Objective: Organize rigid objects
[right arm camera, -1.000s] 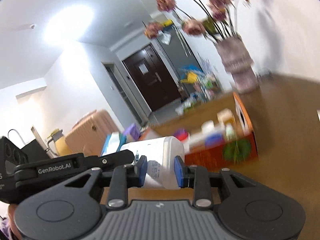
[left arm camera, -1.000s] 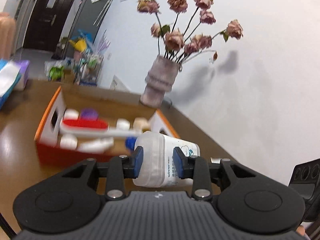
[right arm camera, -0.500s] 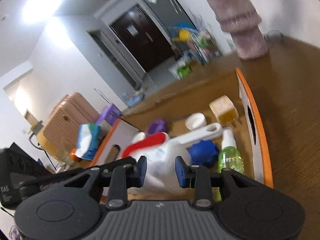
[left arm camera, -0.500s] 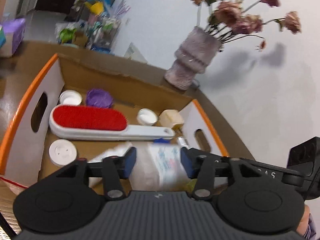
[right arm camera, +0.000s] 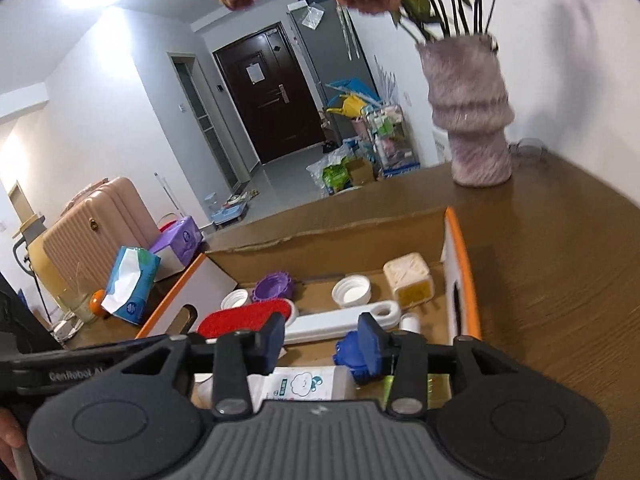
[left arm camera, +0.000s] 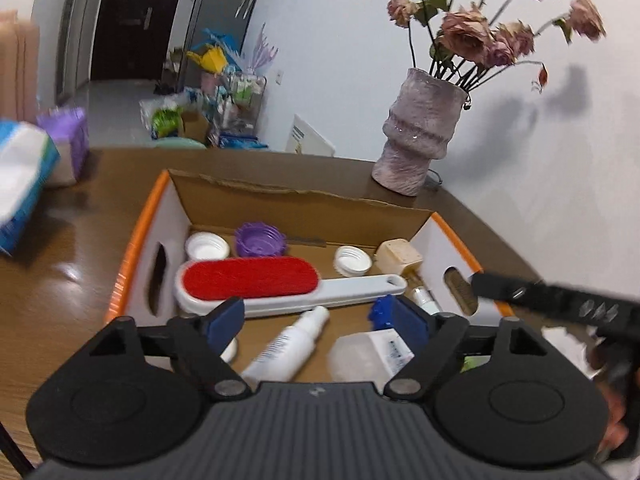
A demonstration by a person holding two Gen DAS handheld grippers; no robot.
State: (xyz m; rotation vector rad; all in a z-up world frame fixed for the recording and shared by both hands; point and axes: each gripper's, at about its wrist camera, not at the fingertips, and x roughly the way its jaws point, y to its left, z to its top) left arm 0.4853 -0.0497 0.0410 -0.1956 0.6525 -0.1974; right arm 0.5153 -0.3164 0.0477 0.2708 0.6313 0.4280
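Blue-padded fingers on both the left gripper (left arm camera: 319, 321) and right gripper (right arm camera: 320, 339) are opening, pressing on nothing, with the white bottle (right arm camera: 300, 386) lying loose below them at the near edge of the cardboard box (left arm camera: 304, 204). Probably light, stiff, smooth plastic, it is best taken across its round body. Its blue cap (right arm camera: 350, 354) and far end are partly hidden behind the fingers and blurred.

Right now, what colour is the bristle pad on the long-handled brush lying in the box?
Red, set in a white body and handle. The brush shows best in the left wrist view.
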